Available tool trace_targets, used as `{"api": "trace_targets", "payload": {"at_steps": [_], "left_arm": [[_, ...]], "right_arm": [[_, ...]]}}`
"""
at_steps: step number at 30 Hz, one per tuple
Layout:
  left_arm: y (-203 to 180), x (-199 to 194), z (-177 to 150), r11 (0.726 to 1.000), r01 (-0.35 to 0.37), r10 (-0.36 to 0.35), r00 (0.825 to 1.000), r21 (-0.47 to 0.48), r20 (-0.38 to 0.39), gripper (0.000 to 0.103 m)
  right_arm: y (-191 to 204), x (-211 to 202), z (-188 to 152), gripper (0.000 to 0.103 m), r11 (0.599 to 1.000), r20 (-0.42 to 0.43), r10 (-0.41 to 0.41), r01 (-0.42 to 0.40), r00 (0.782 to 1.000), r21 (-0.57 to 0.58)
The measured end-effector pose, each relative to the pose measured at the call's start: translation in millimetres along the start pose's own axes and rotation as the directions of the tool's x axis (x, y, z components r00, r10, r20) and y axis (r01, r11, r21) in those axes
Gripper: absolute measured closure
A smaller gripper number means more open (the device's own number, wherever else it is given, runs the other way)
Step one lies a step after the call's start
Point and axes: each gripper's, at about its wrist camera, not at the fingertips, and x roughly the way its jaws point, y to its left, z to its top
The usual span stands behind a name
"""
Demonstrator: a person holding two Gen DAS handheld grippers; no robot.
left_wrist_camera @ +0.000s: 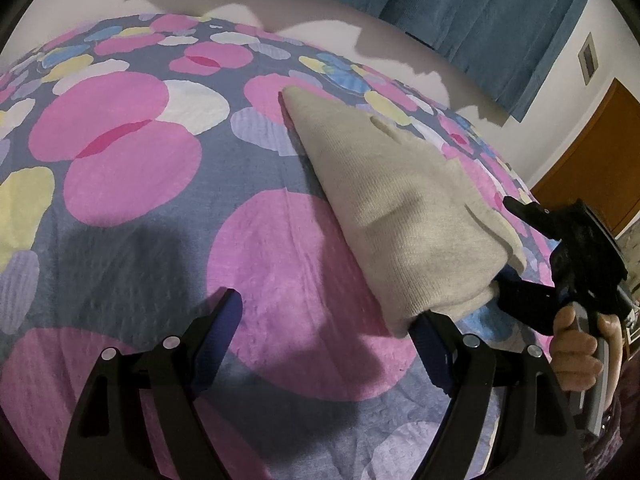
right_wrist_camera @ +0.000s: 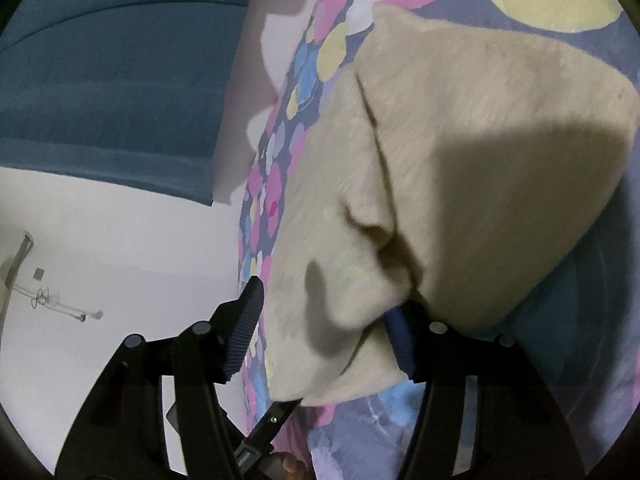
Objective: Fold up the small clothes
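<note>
A beige knit garment lies folded in a long strip on the flowered bedspread. My left gripper is open; its right finger sits under the garment's near corner, its left finger stands free over the bed. The right gripper's body shows at the right, at the garment's other near corner. In the right wrist view the garment drapes over the right finger of my open right gripper; the left finger is bare.
A blue curtain hangs on the white wall behind the bed, and a brown door stands at the right. The bed's far edge runs under the curtain. The left gripper's tip shows low in the right wrist view.
</note>
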Motion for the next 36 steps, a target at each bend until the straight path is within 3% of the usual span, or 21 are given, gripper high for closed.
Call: {"api": "trace_targets", "payload": {"at_steps": [5,8,14,18,23,26,30,33,36], "left_arm": [[-1,0,0,1.000,-0.011,0.011,1.000,0.010,-0.001,0.023],[-4,0,0,1.000,-0.019,0.019,1.000,0.025,-0.001,0.023],[-29,-11,-2,0.997,0.044,-0.044,0.999,0.061,-0.006,0.023],[-49,-27,-2,0.991,0.093,-0.097,0.995,0.095,0.031,0.023],[-53,-5,4,0.994,0.029,-0.032,0.999,0.103,0.027,0.023],[-44,17,5,0.997,-0.030,0.031,0.999,0.071,-0.010,0.023],[-35,21,3,0.998,-0.038,0.039,0.999,0.053,-0.020,0.023],[-36,23,3,0.996,-0.051,0.053,0.998,0.072,-0.021,0.023],[-36,22,2,0.997,-0.049,0.050,0.999,0.065,-0.020,0.023]], "right_arm": [[5,12,15,0.092,0.994,-0.065,-0.088,0.084,0.994,-0.063],[18,7,21,0.097,0.984,-0.050,-0.121,0.113,0.991,-0.140],[59,-33,38,0.098,0.935,0.039,-0.158,0.162,0.987,-0.316],[49,-58,44,0.098,0.909,0.073,-0.211,0.223,0.975,-0.353],[2,-49,54,0.098,0.910,0.030,-0.286,0.282,0.958,-0.305],[-11,-50,56,0.096,0.921,-0.044,-0.279,0.254,0.959,-0.296],[4,-67,67,0.081,0.904,-0.046,-0.281,0.248,0.959,-0.348],[18,-69,88,0.059,0.906,-0.058,-0.250,0.212,0.967,-0.366],[27,-49,113,0.059,0.907,-0.070,-0.232,0.190,0.970,-0.375]]}}
